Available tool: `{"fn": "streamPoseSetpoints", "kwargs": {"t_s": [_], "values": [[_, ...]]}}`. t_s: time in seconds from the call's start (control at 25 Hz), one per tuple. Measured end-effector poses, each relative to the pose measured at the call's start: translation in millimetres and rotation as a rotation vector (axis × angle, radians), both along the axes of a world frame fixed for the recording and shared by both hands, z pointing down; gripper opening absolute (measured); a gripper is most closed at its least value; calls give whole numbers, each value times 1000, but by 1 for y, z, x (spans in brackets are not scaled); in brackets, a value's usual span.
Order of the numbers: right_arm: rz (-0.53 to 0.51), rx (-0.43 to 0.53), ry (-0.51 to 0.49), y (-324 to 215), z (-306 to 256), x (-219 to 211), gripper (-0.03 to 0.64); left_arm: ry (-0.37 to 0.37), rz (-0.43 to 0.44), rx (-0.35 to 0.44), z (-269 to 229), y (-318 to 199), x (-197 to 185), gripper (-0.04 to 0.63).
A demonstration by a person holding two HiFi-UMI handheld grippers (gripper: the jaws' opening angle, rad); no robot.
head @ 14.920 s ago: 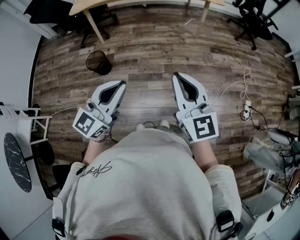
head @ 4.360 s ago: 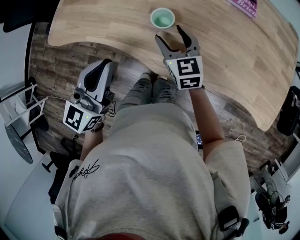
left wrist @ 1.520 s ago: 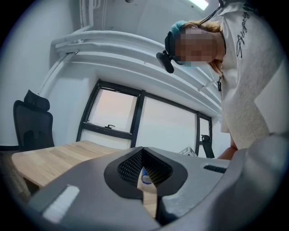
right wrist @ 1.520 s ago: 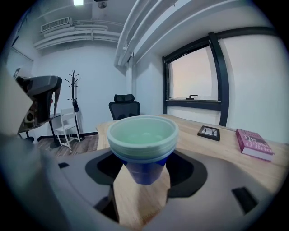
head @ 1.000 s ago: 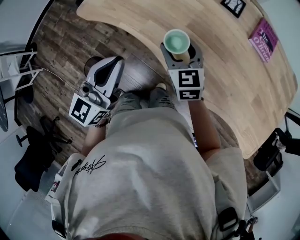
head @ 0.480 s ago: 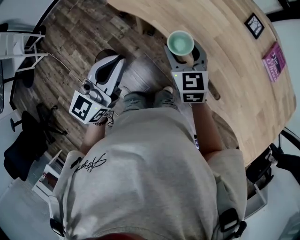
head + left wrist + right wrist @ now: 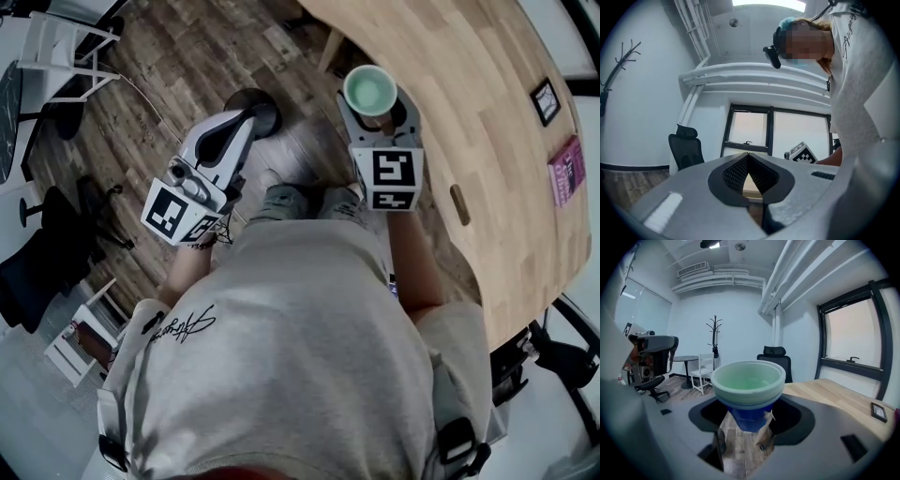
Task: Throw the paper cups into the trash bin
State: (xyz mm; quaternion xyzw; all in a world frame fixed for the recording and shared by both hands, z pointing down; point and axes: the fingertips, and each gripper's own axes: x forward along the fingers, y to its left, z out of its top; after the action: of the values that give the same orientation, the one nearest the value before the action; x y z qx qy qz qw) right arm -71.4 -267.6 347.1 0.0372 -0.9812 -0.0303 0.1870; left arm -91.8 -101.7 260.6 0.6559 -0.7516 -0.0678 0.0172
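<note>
The wooden floor [image 7: 169, 84] fills the left of the head view, and the pale curved desk [image 7: 469, 84] sweeps down the right. The person stands at the desk's edge, a tool in each hand. A dark round trash bin [image 7: 265, 103] sits on the floor near the desk leg, partly hidden behind the tip of the left tool [image 7: 247, 116].

That left tool is closed, its jaws pressed together with nothing between them, and it hangs idle over the floor. The right tool [image 7: 378, 111] is clamped on the paper cups [image 7: 369, 90] and holds them upright in the air over the edge of the desk, near the bin but not above it. In the right gripper view the jaws pinch the blue lower wall, while the pale green mouth stands clear above them. Two rims show one over the other, so this looks like a nested stack.

Paper cups are very light and thin-walled. They should crush or go oval under a hard squeeze, and the tapered, smooth side may let them slide upward out of a loose grip. The low hold on the narrow part seems sound, since the base stiffens the wall there. The rim is the weaker place to pinch. Once released, the stack should simply drop, though the cups could come apart as they fall.
</note>
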Motion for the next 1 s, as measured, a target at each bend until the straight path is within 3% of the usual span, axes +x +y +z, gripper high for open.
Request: {"fn": "streamPoseSetpoints", "kwargs": {"t_s": [0.48,1.0], "values": [[-120,12,-25,90,-10,-70,290,-24,-115,27,-6,86,-55,3],[-213,-25,-32,180,-7,-129,290,-16,-173,5,4,161,-100,3]]}}
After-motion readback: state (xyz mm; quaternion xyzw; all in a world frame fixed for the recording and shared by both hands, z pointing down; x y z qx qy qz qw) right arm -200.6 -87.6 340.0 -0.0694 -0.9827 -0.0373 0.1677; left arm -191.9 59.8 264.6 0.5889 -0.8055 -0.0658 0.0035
